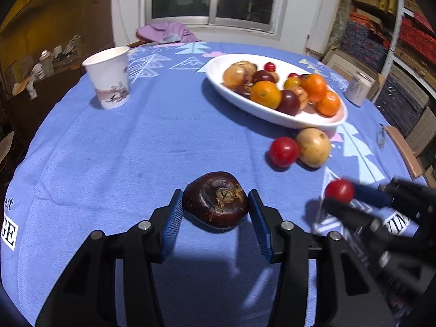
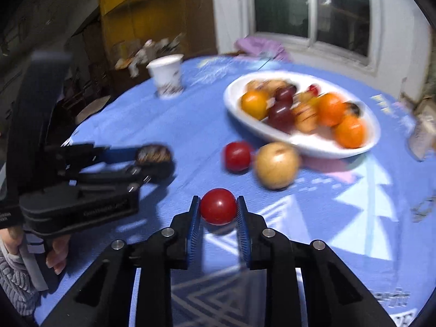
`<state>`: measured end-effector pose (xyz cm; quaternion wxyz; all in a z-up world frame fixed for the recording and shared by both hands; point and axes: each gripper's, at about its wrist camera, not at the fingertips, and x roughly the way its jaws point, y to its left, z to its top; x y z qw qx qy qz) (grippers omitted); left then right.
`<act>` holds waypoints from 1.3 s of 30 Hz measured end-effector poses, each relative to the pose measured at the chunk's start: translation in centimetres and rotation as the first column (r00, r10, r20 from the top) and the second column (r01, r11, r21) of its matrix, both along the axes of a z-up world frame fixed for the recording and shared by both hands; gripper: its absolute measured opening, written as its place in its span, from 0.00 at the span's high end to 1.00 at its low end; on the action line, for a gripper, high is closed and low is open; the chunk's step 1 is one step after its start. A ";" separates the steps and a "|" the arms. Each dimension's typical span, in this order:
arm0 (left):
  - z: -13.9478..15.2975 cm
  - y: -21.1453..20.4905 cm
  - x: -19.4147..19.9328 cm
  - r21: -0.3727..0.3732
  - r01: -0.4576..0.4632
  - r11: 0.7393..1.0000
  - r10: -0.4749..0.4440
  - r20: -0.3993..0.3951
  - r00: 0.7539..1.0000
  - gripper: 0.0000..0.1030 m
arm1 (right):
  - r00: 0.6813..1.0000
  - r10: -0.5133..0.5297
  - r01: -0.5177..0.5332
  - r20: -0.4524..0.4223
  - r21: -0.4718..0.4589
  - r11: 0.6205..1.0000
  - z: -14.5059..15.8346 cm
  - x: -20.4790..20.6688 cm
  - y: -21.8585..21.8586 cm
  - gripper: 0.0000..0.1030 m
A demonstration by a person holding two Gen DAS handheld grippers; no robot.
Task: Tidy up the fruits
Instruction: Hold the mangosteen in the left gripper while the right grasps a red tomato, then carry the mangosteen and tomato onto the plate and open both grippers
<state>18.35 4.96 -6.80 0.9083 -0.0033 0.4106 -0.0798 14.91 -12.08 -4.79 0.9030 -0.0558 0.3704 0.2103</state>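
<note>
So the left hand-held gripper (image 1: 215,207) has its 2 blue pads clamped on either side of a dark brown, flattish fruit (image 1: 215,200), glossy and a bit wrinkled, with a dry tan stem scar on top. It looks like a water chestnut, though I can't say for sure. The fruit sits low over the blue worktop (image 1: 122,150), its shadow right underneath.

The right hand-held gripper (image 2: 218,209) is closed down narrow on a small, smooth, shiny red fruit (image 2: 218,206), round like a cherry tomato.

Ahead of both grippers and off to the right is the white oval dish (image 1: 310,121), piled with orange, dark purple and yellowish fruit. Just in front of the dish, on the cloth, another red fruit (image 1: 283,151) touches a tan round fruit (image 1: 313,147). A paper cup (image 1: 109,77) stands far ahead to the left.
</note>
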 end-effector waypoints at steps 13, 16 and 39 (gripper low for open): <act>4.1 -4.6 -2.2 0.049 0.064 0.997 -0.071 0.141 0.987 0.54 | 0.991 -0.122 0.117 0.050 0.093 0.989 2.8 0.0 -4.5 0.74; 7.8 -5.3 -1.0 0.054 0.069 0.996 -0.078 0.193 0.978 0.54 | 0.984 -0.156 0.143 0.091 0.127 0.981 6.3 1.3 -6.1 0.74; 5.1 -9.8 22.0 -0.021 0.072 0.997 -0.072 0.033 0.997 0.54 | 0.973 -0.231 0.230 0.024 0.040 0.972 3.7 21.3 -7.7 0.74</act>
